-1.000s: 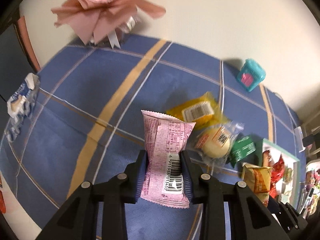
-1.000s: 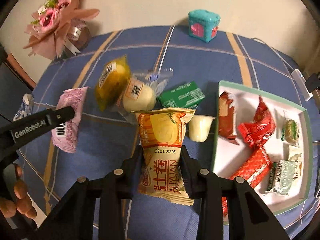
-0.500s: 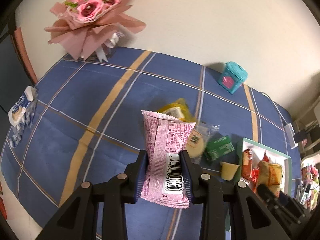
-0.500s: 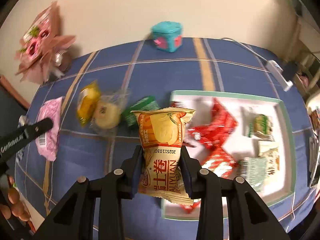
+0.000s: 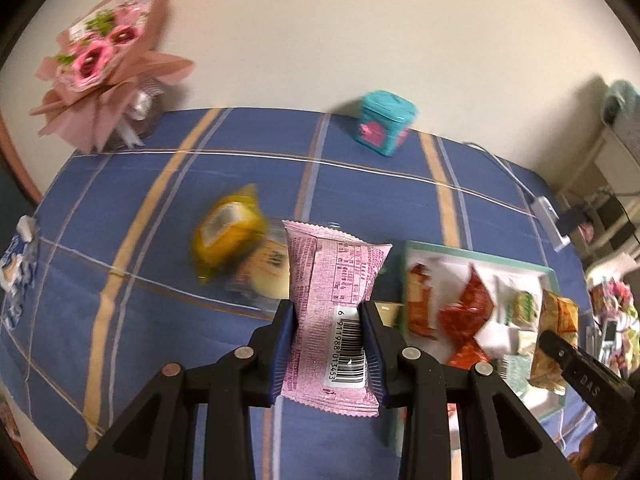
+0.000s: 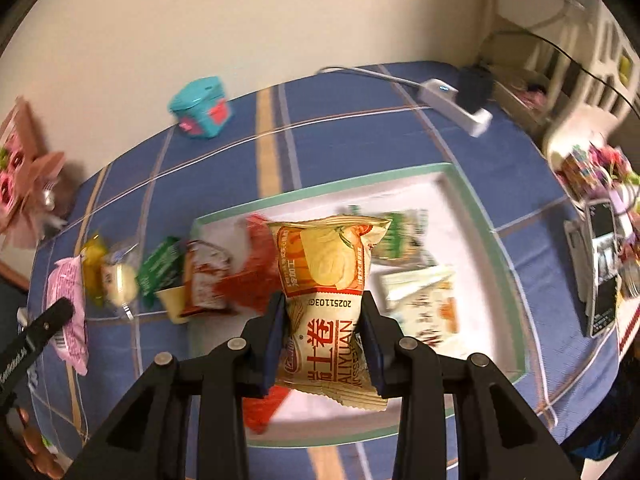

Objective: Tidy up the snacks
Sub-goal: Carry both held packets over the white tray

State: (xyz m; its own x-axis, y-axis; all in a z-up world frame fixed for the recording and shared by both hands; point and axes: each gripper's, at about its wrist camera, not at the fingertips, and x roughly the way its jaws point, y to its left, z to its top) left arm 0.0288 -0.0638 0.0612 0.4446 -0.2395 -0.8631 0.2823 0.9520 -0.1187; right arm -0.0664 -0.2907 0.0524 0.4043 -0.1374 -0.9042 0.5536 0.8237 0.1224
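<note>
Two packets are in your grip. At lower centre of the left wrist view your left gripper (image 5: pixel 327 343) is clamped on the pink packet (image 5: pixel 335 312) above the blue cloth (image 5: pixel 120 248) — tray (image 5: pixel 480 255) at right. Your right gripper (image 6: pixel 323 334) squeezes the orange packet (image 6: pixel 328 292) over the tray (image 6: pixel 476 216).

Plain cream wall (image 5: pixel 320 40), blue plaid tablecloth (image 5: pixel 240 168), pink bouquet (image 5: pixel 100 64), cluttered white shelving (image 6: pixel 600 40) at right
</note>
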